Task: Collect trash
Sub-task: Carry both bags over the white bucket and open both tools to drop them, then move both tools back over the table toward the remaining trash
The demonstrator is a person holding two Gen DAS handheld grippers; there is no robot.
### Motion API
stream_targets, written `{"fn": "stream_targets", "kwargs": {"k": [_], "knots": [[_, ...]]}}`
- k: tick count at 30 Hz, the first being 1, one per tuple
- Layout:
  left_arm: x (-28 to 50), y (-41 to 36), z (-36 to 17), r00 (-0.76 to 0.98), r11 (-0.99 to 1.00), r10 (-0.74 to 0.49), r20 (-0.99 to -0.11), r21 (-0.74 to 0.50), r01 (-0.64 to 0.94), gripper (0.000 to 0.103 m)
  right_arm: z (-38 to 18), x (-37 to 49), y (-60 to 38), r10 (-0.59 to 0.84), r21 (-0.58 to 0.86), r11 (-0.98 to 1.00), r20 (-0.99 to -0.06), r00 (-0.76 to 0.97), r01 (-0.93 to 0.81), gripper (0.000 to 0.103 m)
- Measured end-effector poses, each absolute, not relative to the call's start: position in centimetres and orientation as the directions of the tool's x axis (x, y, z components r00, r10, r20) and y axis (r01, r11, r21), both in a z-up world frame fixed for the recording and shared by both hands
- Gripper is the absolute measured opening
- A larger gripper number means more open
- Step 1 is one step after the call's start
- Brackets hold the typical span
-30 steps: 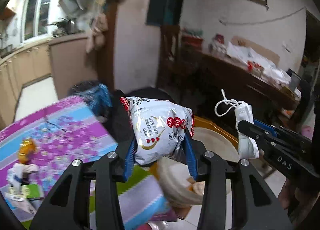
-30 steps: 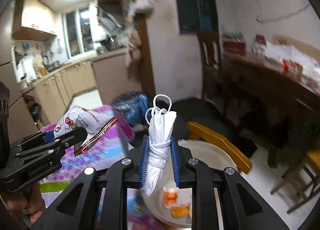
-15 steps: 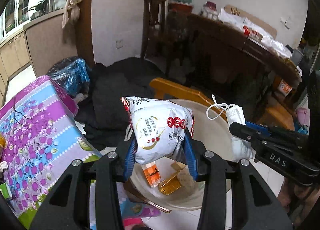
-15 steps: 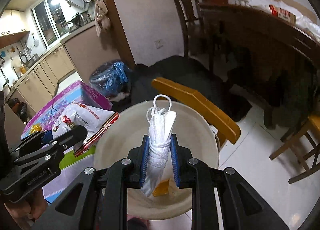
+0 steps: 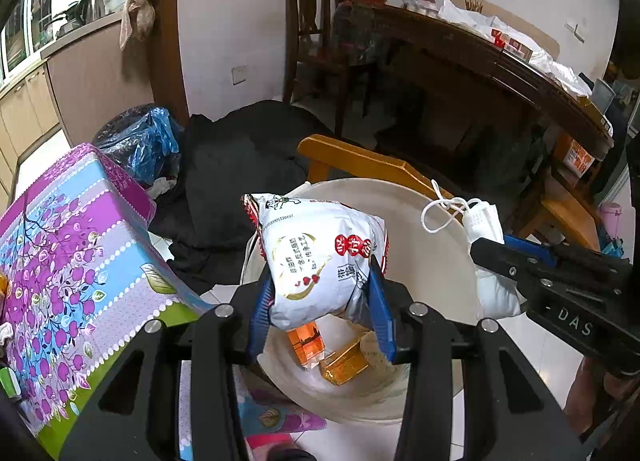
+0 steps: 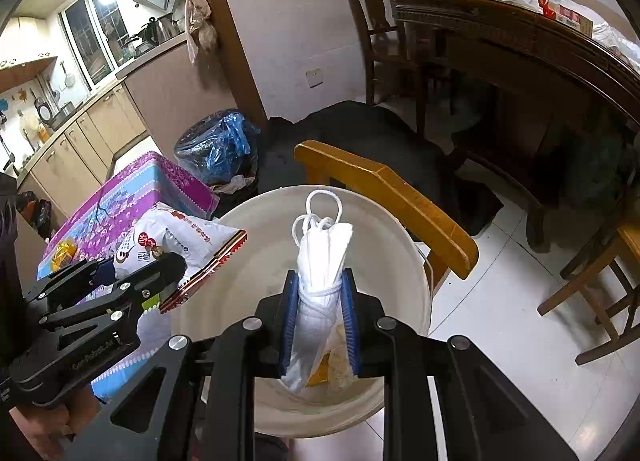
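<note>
My left gripper [image 5: 320, 301] is shut on a white snack bag [image 5: 320, 257] with red print and holds it over the cream waste bin [image 5: 432, 221]. My right gripper [image 6: 318, 313] is shut on a folded white face mask [image 6: 320, 261] with ear loops, also over the bin [image 6: 380, 245]. Orange wrappers [image 5: 340, 357] lie at the bin's bottom. The right gripper with the mask [image 5: 484, 229] shows at the right of the left wrist view. The left gripper with the bag [image 6: 180, 237] shows at the left of the right wrist view.
A table with a purple and blue floral cloth [image 5: 68, 253] stands left of the bin, with litter [image 6: 64, 253] on it. A yellow wooden chair [image 6: 388, 197] stands behind the bin. A black and blue rubbish bag [image 5: 140, 141], dark cloth [image 5: 240, 165] and a long dark table [image 5: 480, 69] lie beyond.
Both grippers have tilted down and moved over the bin, still holding the snack bag and the mask. The bin's inside and the wrappers in it have come into view.
</note>
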State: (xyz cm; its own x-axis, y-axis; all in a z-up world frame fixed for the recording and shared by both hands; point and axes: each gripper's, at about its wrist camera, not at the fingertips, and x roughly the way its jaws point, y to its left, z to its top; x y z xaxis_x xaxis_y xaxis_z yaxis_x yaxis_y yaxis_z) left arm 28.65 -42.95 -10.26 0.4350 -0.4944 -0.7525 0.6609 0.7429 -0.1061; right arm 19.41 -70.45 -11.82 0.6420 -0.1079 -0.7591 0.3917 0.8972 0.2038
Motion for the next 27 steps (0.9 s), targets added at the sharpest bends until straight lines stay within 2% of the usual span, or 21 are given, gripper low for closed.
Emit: {"fn": "stream_targets", "kwargs": {"k": [6,13,27], "knots": [[28.9,-43.3,-10.7,0.419,0.743,-0.481,-0.770,-0.104,0.661,0.042,-11.7,19.4,-70.2,-0.107,0.199,0.899,-0.764,0.636,0.390,0.022],[29.0,-43.6,-11.4,0.411,0.750,-0.457,-0.789,-0.093,0.655,0.050,-11.9,19.2,-70.3,-0.100,0.207,0.895,-0.770,0.630,0.395,0.025],[28.8,-43.4,-11.1,0.422,0.754,-0.448,-0.788,-0.079,0.652,0.051,-11.7,18.7,-70.3,-0.105,0.214,0.890,-0.764,0.636,0.403,0.025]]}}
